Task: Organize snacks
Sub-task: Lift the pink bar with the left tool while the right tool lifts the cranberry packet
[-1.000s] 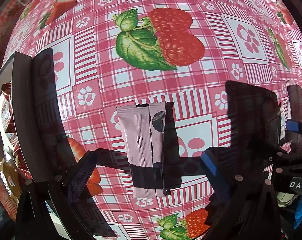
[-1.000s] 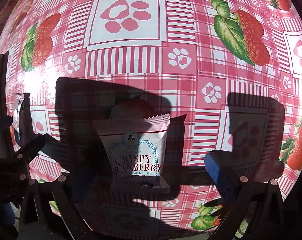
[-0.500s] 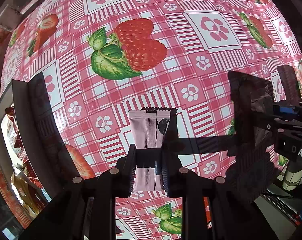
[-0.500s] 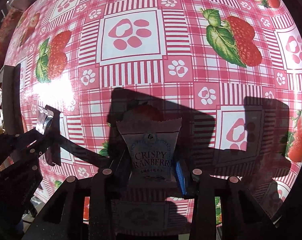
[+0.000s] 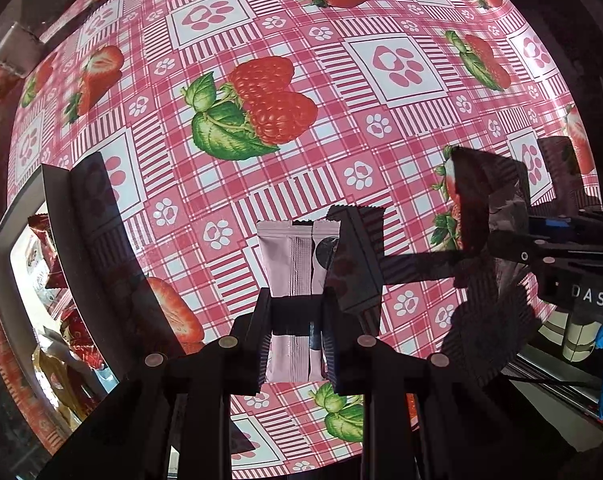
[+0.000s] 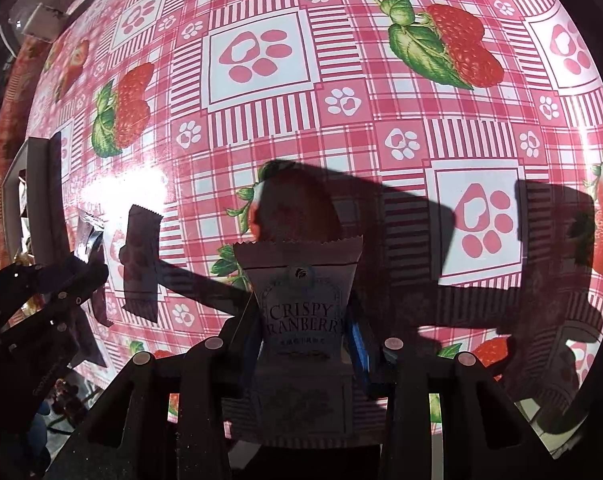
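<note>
- Nearest in the left wrist view, the left gripper (image 5: 293,332) was clenched on a slim pink packet (image 5: 291,264), its fingers pinching the lower part while the serrated top stuck out forward above the desk (image 5: 341,140).
- The packet's shadow lay just beside it on the strawberry-check cloth, apart from the wrapper, so I judged the packet lifted clear of the desk.
- In the right wrist view, the right gripper (image 6: 301,344) was likewise closed, grasping a white "Crispy Cranberry" pouch (image 6: 301,304) by its lower half, printed face toward the camera.
- From where I stood, the step in hand looked like the carry: both snacks picked up, neither yet put away.
- Left of the pink packet, at the edge of the desk, sat a grey box (image 5: 57,216) with red and gold wrappers (image 5: 75,332) already lying inside.
- That box seemed the likely destination. The next move would call for swinging each gripper leftward over its rim, one at a time so they would not collide, then releasing.
- Farther off, beyond the box, a small pale carton (image 5: 15,54) rested near the far edge of the desk.
</note>
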Demonstrator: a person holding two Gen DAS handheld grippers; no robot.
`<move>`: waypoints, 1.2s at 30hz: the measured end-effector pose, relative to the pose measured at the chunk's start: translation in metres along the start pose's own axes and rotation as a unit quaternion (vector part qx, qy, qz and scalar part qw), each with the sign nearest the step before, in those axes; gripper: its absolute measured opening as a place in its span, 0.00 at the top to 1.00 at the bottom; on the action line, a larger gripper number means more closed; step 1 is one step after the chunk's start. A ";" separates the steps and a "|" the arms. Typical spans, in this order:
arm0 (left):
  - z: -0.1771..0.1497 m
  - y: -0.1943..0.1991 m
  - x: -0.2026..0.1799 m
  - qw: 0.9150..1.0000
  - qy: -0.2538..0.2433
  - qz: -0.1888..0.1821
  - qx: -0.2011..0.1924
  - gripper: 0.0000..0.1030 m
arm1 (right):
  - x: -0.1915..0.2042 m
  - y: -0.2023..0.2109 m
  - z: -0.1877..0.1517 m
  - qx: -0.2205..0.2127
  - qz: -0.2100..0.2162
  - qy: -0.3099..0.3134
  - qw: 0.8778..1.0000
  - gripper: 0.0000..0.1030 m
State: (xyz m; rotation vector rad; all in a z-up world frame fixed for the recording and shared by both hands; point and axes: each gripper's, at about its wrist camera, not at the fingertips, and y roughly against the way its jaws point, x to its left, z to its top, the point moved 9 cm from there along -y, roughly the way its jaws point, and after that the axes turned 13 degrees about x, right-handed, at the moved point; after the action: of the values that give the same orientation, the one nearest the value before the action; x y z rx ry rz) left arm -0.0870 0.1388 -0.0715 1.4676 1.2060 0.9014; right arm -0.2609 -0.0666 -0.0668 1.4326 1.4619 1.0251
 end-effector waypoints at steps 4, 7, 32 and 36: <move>-0.010 0.013 0.000 1.000 -0.012 -0.008 -0.005 0.75 | 0.003 0.008 -0.008 -0.006 0.014 -0.002 1.000 0.61; -0.016 0.023 0.001 1.000 -0.017 -0.011 -0.009 0.75 | -0.003 0.017 -0.016 -0.013 0.021 -0.005 1.000 0.61; -0.038 0.049 0.030 0.999 0.001 -0.013 -0.037 0.75 | 0.018 0.036 -0.005 -0.023 0.032 0.019 0.999 0.61; -0.040 0.048 0.032 0.999 0.005 -0.015 -0.037 0.75 | 0.021 0.034 -0.005 -0.021 0.031 0.023 0.999 0.61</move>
State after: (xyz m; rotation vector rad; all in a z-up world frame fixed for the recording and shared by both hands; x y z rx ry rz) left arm -0.1062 0.1785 -0.0167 1.3843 1.1870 0.9250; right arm -0.2546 -0.0454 -0.0337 1.4411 1.4284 1.1273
